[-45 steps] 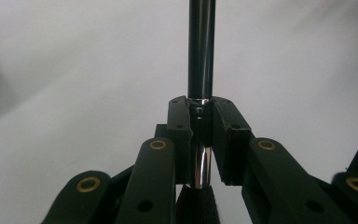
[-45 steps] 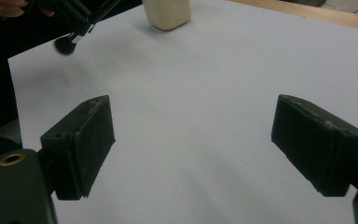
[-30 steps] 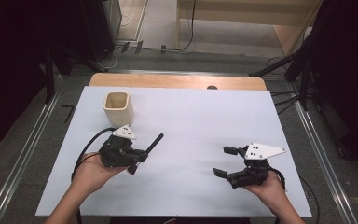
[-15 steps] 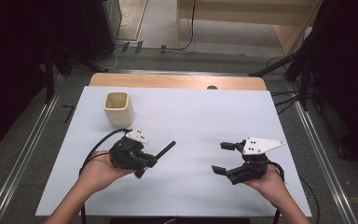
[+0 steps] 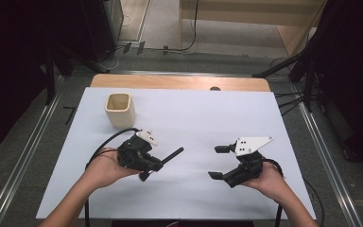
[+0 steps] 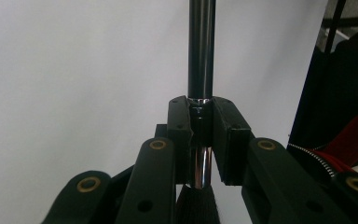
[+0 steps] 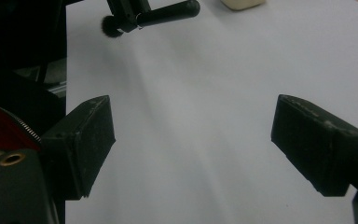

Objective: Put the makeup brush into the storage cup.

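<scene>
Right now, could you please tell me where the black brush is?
In the high view the black brush sits left of centre, clamped in the left gripper just above the white table, below and right of the beige cup.

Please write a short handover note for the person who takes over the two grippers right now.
Left gripper: shut on the black brush, gripped at its metal band, handle pointing away over the white table.
Right gripper: open, empty, above the table.
Beige cup: upright at the far left, apart from both grippers.
Done: brush picked up.
Left: probably put the brush into the cup.
</scene>
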The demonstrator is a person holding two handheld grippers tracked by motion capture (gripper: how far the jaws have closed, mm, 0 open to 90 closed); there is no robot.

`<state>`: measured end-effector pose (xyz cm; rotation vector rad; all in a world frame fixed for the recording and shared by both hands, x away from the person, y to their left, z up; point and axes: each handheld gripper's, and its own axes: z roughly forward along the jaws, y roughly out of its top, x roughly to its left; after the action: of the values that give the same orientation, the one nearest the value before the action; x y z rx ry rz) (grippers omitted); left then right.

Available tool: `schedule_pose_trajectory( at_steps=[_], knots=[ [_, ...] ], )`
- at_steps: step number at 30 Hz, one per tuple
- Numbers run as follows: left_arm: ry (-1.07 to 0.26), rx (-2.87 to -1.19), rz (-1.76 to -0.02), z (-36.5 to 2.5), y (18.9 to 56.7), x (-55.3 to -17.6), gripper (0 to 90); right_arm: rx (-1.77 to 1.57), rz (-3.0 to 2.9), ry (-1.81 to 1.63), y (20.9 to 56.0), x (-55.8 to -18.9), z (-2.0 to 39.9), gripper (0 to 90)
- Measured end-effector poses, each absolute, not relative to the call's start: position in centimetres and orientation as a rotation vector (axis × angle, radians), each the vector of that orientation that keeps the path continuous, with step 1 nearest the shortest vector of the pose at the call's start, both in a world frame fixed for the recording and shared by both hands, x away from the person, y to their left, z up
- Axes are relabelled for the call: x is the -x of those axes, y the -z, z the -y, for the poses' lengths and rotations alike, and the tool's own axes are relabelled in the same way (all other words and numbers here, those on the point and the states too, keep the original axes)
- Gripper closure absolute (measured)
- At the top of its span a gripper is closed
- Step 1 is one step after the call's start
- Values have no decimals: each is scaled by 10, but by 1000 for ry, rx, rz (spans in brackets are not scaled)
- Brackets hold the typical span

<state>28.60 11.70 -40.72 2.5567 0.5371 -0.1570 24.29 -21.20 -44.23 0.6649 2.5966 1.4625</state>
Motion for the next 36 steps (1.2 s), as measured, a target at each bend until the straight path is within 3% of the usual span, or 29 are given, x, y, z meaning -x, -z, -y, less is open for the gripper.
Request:
schedule_pose_trajectory(
  at_steps=[36],
  knots=[
    [265,-2824,-195,-71,406,-294,791,-416,-2889,-1327,443,-271,181,163]
  ],
)
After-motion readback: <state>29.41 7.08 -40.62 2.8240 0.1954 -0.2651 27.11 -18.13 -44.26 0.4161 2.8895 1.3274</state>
